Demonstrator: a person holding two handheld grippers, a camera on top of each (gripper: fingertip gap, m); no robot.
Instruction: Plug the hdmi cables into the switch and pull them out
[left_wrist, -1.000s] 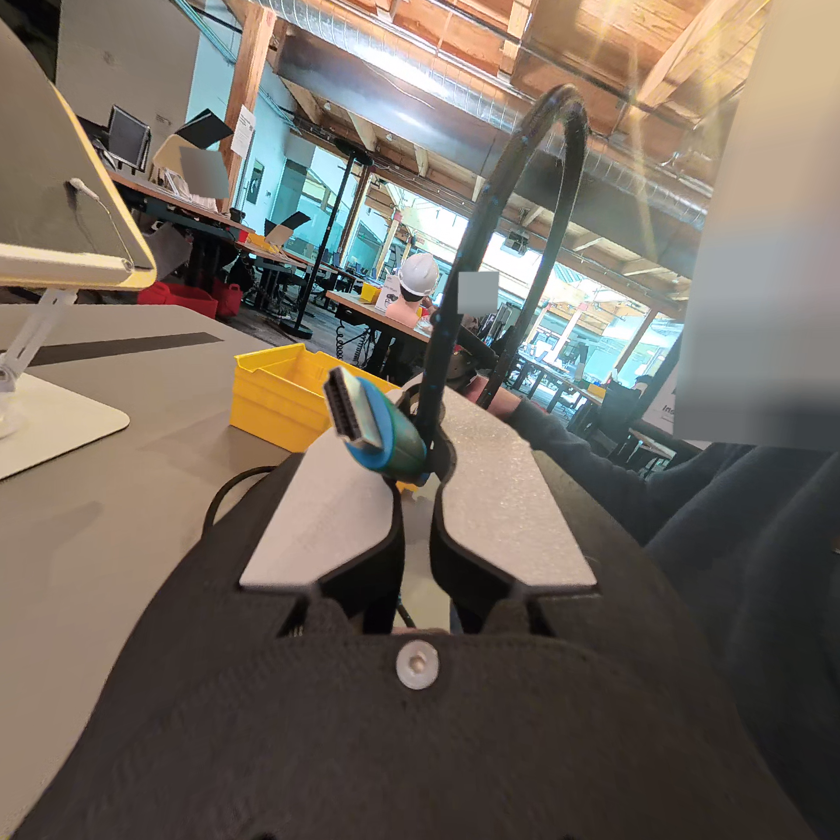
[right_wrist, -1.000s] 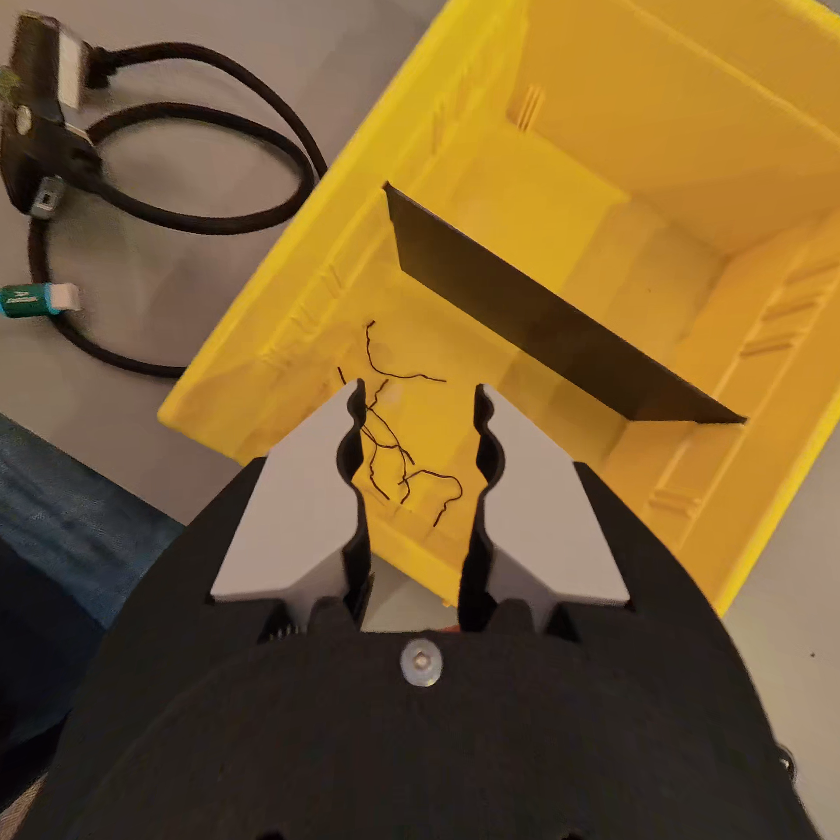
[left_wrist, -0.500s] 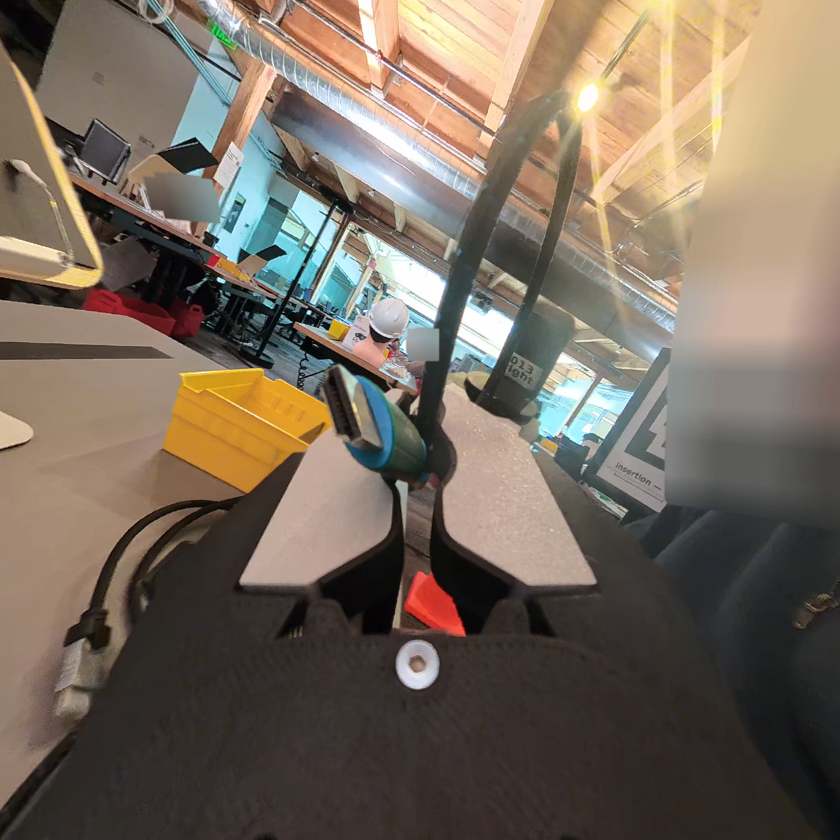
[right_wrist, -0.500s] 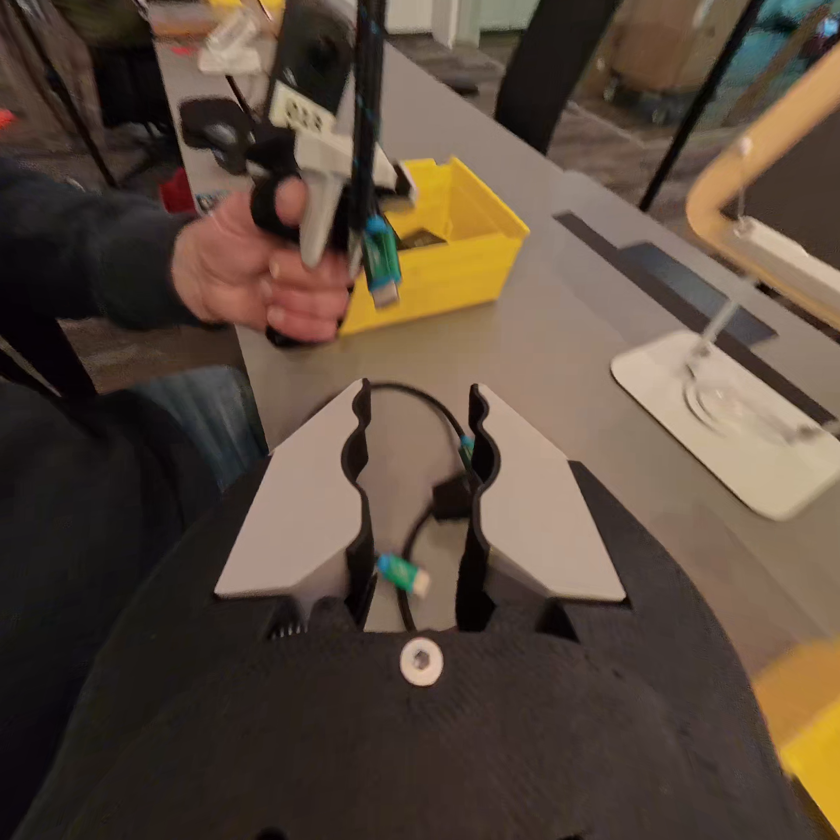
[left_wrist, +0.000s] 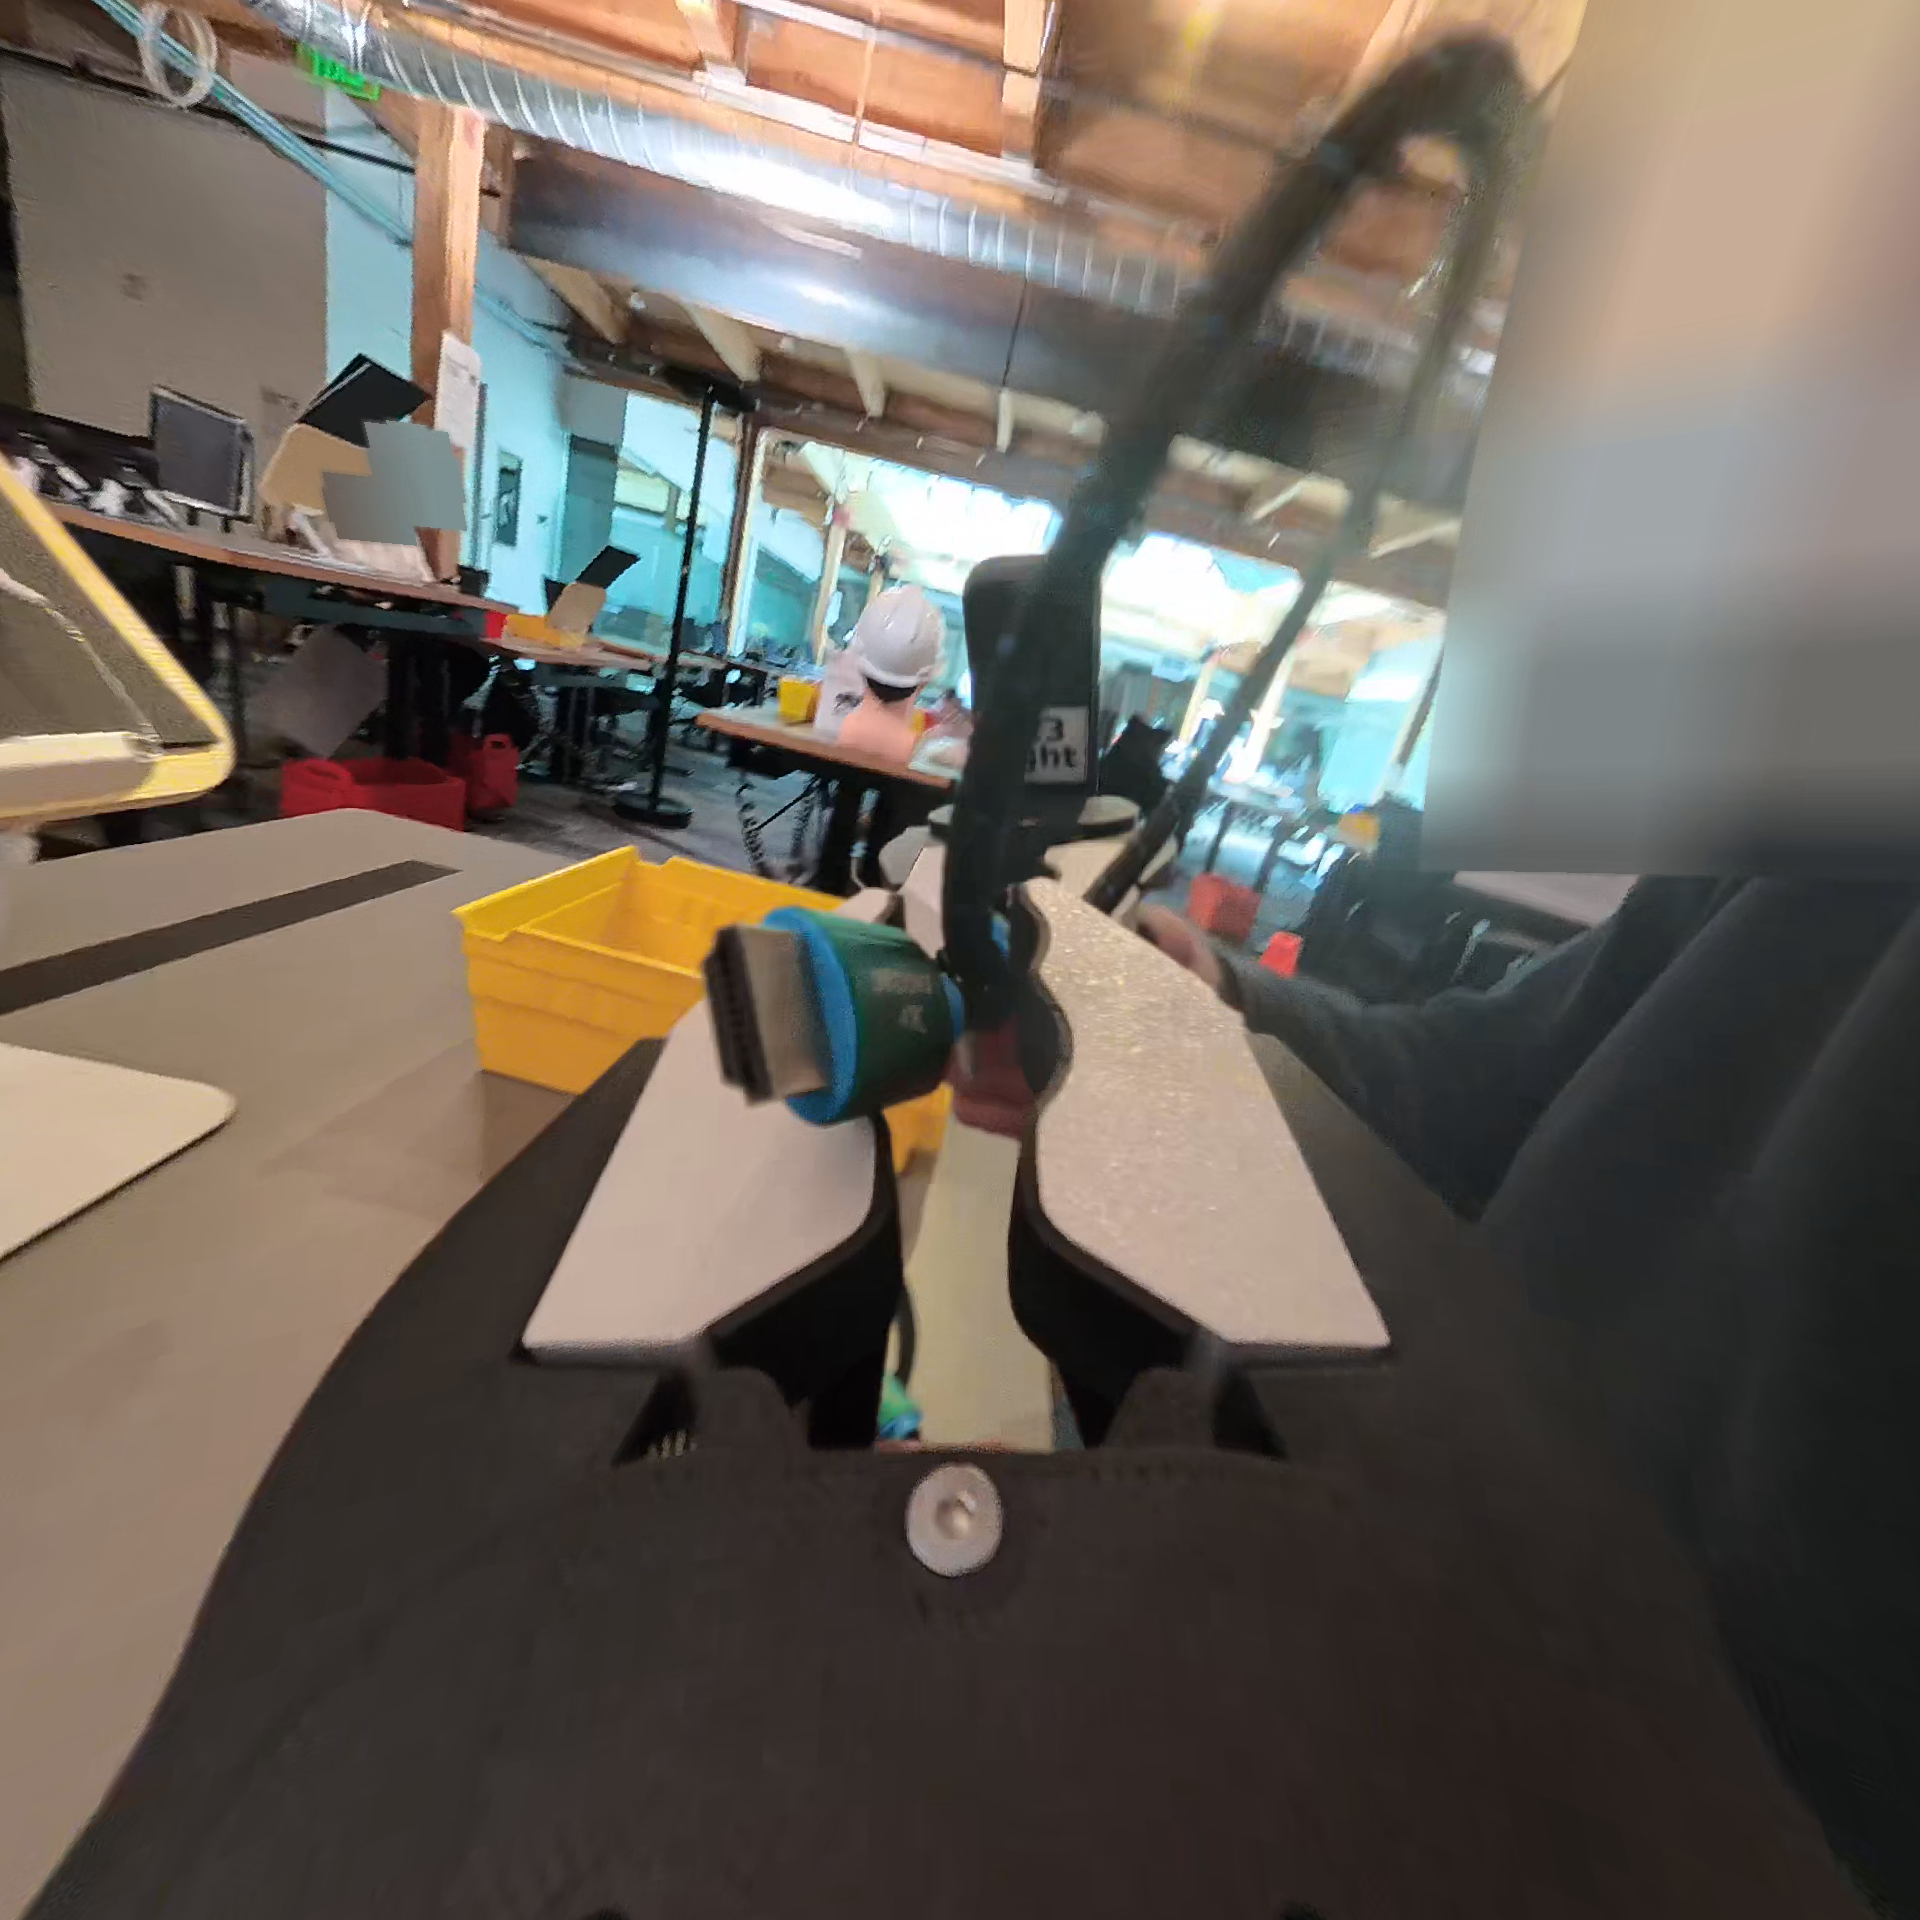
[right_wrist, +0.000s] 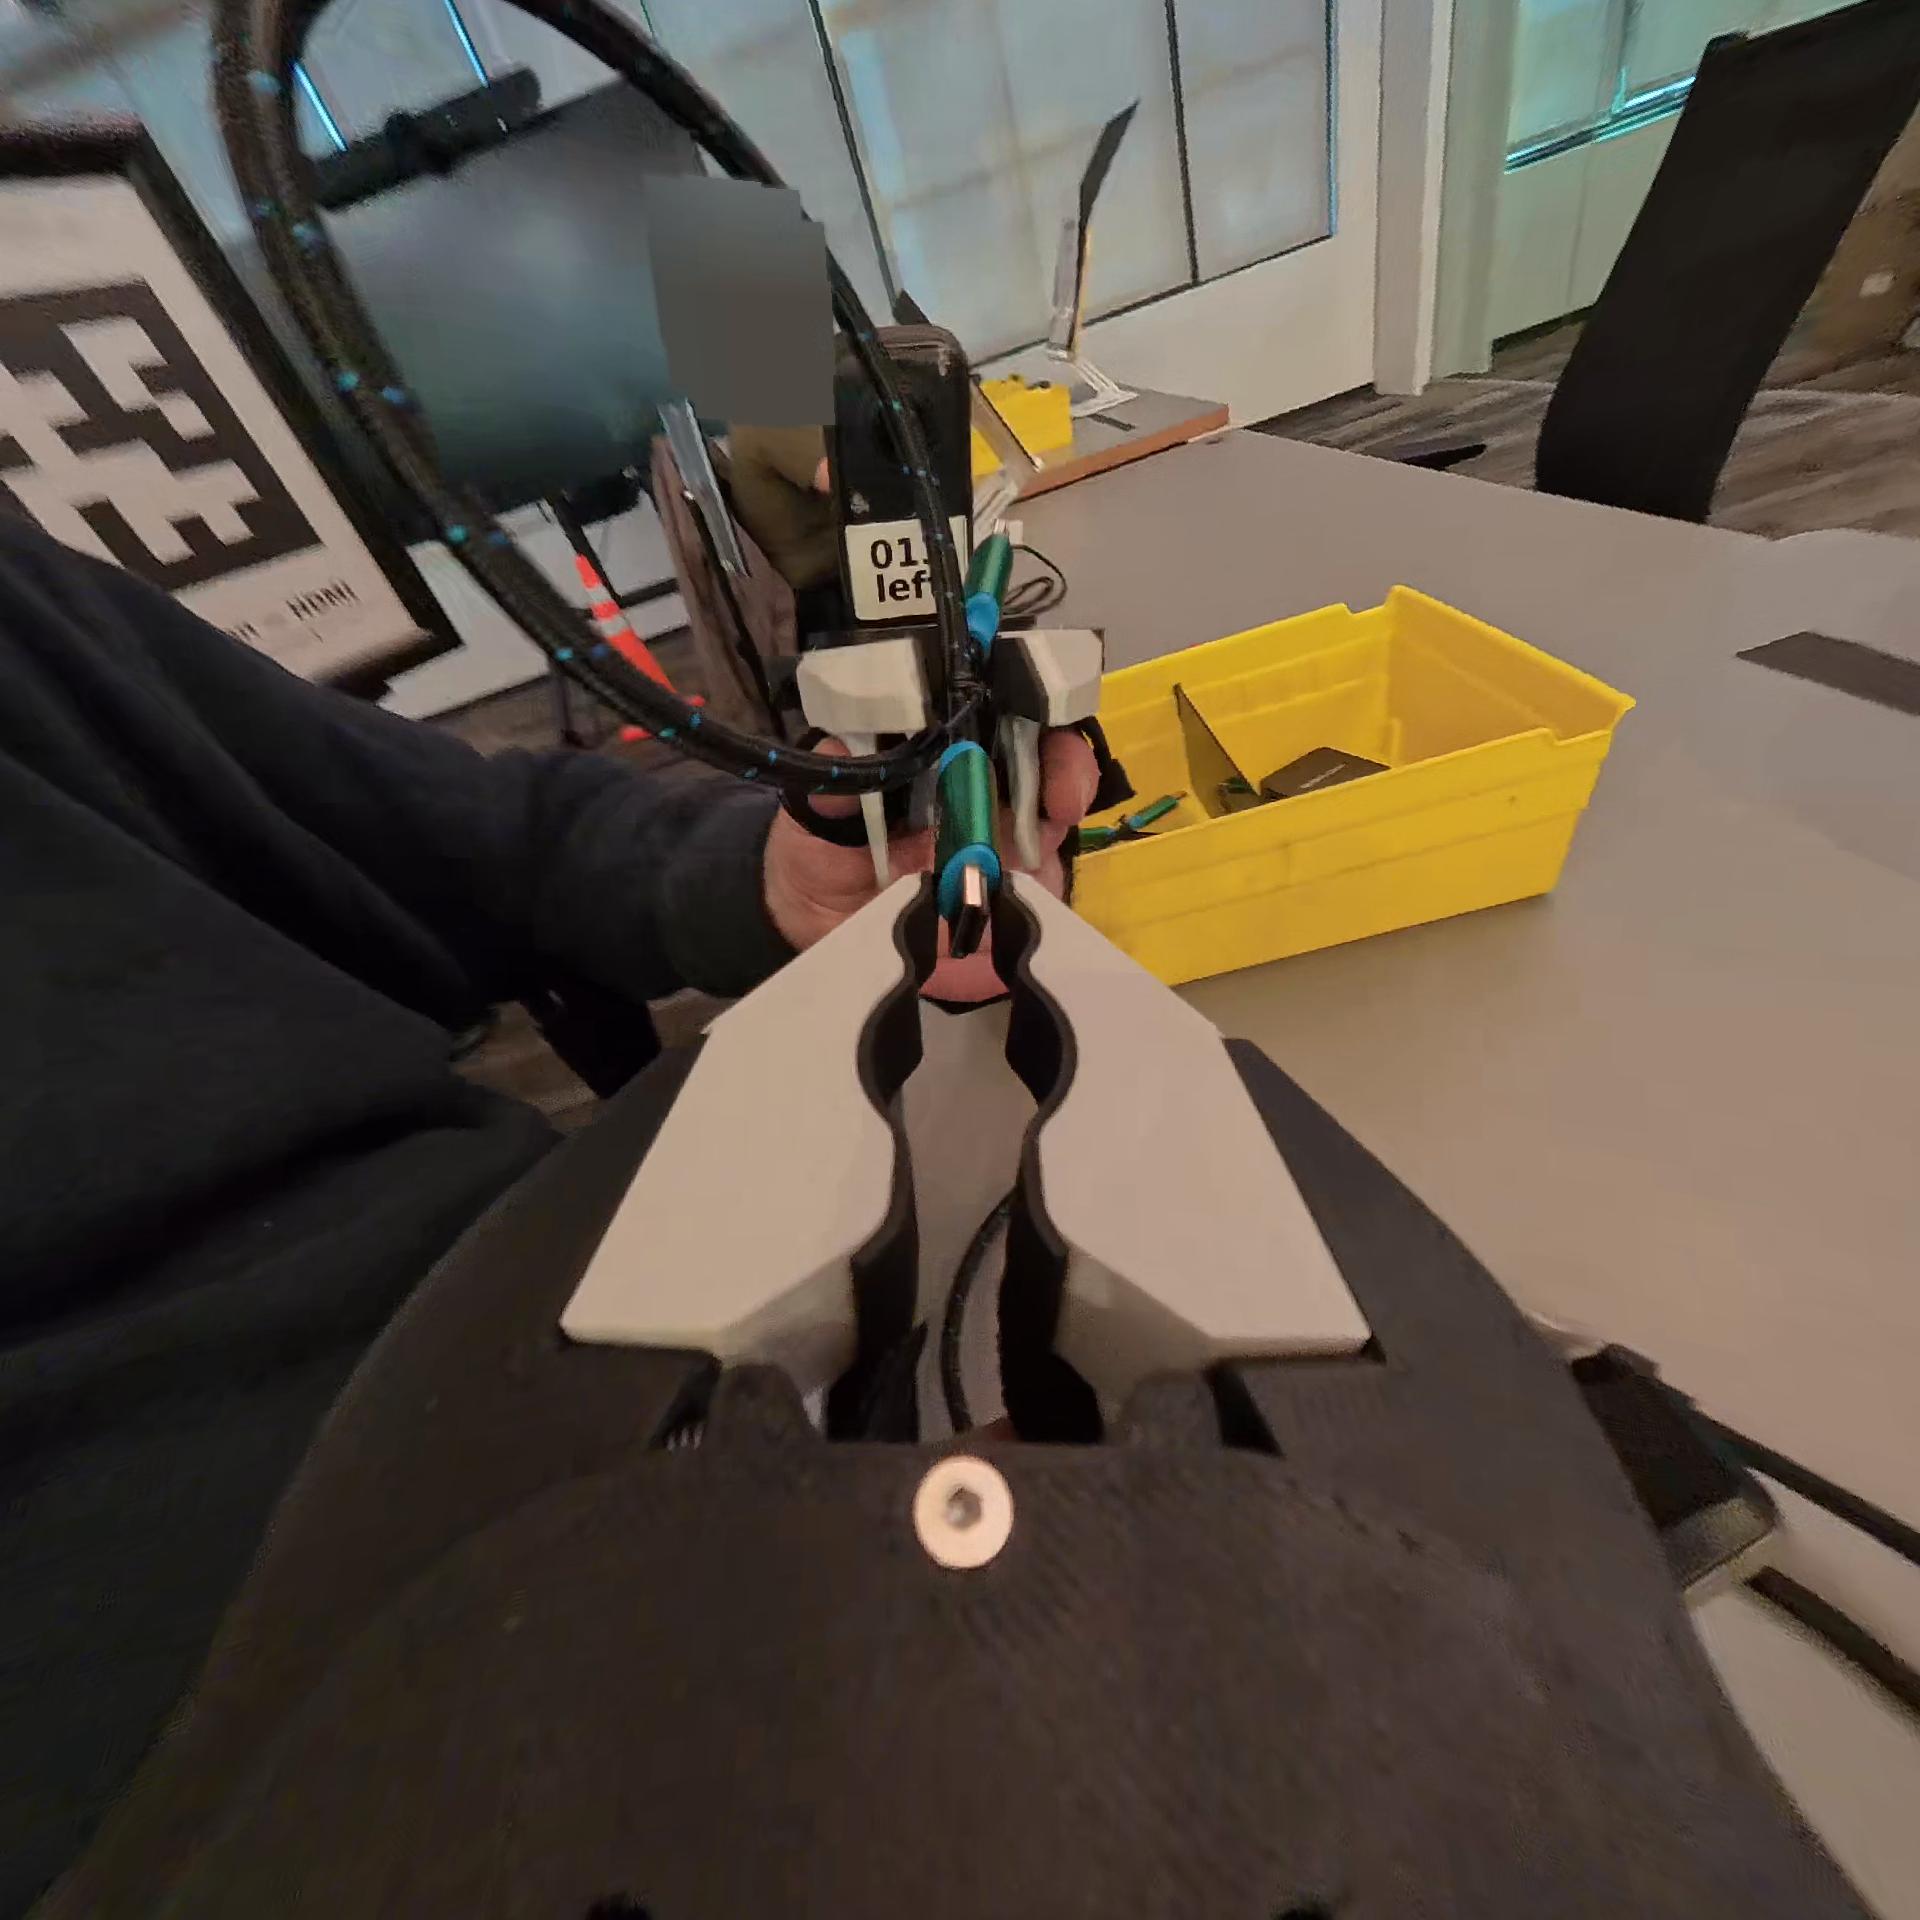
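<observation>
While the left gripper (left_wrist: 971, 961) pinches the cable (left_wrist: 1101, 499) mid-frame, the right gripper (right_wrist: 961, 920), open and empty, should close squarely on the dangling plug (right_wrist: 964, 842).

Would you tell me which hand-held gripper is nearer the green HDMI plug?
Left. The left hand-held gripper clamps the cable just behind the plug; the right hand-held gripper is open, fingertips flanking the plug tip.
</observation>
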